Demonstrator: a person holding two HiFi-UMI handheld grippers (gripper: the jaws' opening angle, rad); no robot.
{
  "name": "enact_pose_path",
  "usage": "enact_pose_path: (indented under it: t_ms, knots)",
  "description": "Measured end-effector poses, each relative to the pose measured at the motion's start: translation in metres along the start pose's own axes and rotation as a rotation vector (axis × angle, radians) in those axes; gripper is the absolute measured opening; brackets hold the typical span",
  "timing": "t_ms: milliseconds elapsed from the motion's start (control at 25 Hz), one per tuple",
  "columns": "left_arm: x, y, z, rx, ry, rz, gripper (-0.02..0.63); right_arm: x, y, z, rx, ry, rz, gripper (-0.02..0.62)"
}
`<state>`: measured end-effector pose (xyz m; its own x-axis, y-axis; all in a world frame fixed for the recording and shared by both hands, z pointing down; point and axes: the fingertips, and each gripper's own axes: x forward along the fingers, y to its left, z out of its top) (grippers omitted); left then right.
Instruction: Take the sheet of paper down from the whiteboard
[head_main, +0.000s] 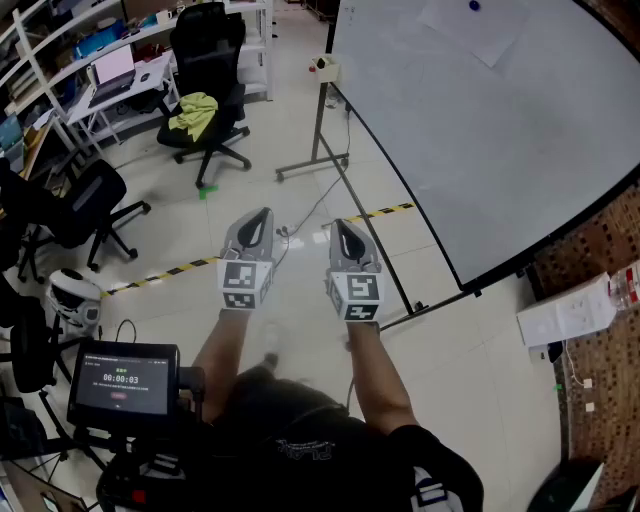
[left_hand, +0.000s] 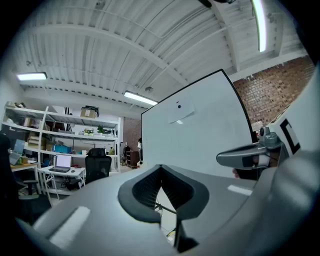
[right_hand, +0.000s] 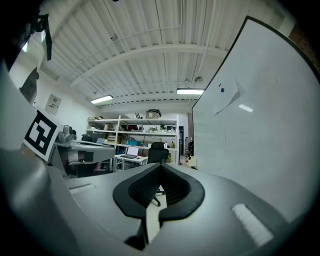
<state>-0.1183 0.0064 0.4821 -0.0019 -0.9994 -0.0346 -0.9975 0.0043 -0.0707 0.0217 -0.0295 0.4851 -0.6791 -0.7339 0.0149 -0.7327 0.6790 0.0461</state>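
Off to the right, a large whiteboard (head_main: 500, 130) on a metal stand, slanting away toward the far side. Far left, a black office chair (head_main: 205, 60) before a white desk. High on the board's far end, well beyond both grippers, the sheet of paper (head_main: 470, 35), hanging askew. Near and level, side by side, the left gripper (head_main: 260, 215) and right gripper (head_main: 342, 226), jaws of both pressed together on nothing. On the chair seat, a yellow-green cloth (head_main: 195, 112). At the sheet's top, 1 blue magnet (head_main: 474, 6).
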Motion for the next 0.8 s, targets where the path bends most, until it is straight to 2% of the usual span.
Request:
enact_pose_path:
  t_ms: [120, 400, 640, 800]
  knots:
    - [0.006, 0.001, -0.011, 0.003, 0.018, -0.012, 0.002, 0.002, -0.003, -0.002, 0.012, 0.022, -0.015, 0.014]
    - [0.097, 0.065, -0.016, -0.015, 0.011, -0.048, 0.002, 0.101, -0.02, 0.002, 0.02, 0.033, -0.082, 0.014]
    - [0.148, 0.054, -0.005, -0.034, -0.023, -0.148, 0.002, 0.134, -0.04, -0.003, 0.081, 0.049, -0.165, 0.014]
    - [0.173, 0.042, -0.004, -0.052, -0.022, -0.21, 0.002, 0.142, -0.059, 0.0, 0.083, 0.034, -0.229, 0.014]
